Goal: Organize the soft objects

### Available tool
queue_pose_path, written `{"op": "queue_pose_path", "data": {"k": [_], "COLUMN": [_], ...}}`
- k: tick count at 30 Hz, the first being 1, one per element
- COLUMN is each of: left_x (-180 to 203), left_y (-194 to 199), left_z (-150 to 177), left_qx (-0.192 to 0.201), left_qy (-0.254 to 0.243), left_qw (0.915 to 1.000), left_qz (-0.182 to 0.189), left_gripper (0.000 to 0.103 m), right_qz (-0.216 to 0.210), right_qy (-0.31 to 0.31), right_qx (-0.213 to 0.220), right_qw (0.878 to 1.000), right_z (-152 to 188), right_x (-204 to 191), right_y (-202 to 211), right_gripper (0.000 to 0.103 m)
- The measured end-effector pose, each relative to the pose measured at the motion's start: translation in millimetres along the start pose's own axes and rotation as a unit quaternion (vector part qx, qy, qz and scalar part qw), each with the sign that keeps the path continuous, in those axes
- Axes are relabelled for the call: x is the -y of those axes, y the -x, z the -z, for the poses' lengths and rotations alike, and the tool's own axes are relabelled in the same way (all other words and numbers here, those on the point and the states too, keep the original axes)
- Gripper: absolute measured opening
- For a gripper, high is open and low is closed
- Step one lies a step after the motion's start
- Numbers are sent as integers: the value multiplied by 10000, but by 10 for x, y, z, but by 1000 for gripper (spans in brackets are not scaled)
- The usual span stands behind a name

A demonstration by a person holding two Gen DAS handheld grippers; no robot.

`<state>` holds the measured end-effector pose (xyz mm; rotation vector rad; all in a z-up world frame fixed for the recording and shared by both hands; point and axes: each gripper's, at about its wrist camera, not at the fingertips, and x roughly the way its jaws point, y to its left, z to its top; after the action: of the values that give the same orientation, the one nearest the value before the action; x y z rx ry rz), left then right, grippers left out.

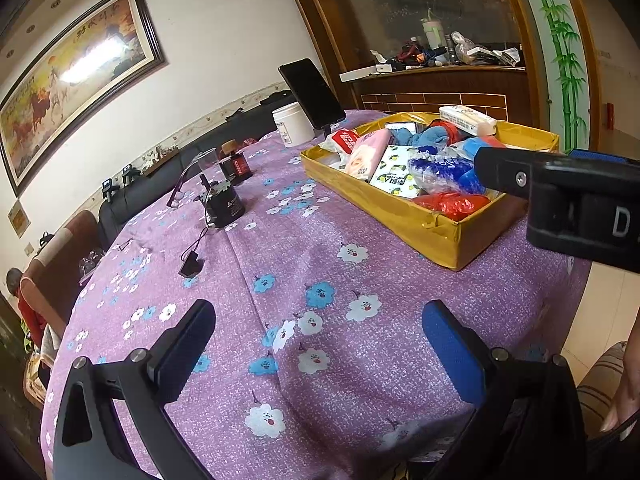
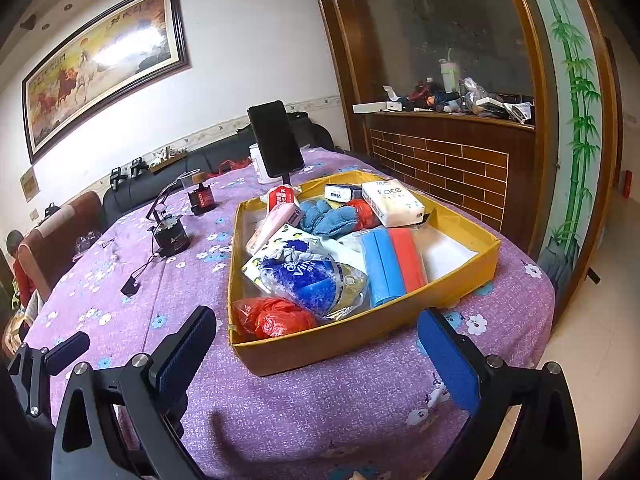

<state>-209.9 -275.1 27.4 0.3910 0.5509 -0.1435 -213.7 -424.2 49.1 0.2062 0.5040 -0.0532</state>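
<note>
Both the left gripper (image 1: 320, 344) and the right gripper (image 2: 316, 344) are held wide apart, empty, above the purple tablecloth (image 2: 304, 412). One yellow tray (image 2: 360, 340) is seen ahead, its long axis running away, holding two red bags (image 2: 272, 318) and one blue towel (image 2: 328, 216).

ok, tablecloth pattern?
Purple cloth tablecloth with white and blue flower prints; clearest in the left wrist view.
</note>
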Motion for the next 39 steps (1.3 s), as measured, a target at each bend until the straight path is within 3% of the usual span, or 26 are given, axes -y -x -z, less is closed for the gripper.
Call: {"op": "queue_pose_path", "data": {"k": [39], "left_x": [50], "left_y": [32], "left_z": [-6], "left_qx": [66], "left_qy": [-117], "left_qw": [9999], "left_qz": [-86], "left_gripper": [103], "right_qz": [4], "right_qy": [2], "right_qx": [6], "right_qw": [10000], "right_z": [0], "right_x": [1], "right_y": [3], "right_gripper": [102]}}
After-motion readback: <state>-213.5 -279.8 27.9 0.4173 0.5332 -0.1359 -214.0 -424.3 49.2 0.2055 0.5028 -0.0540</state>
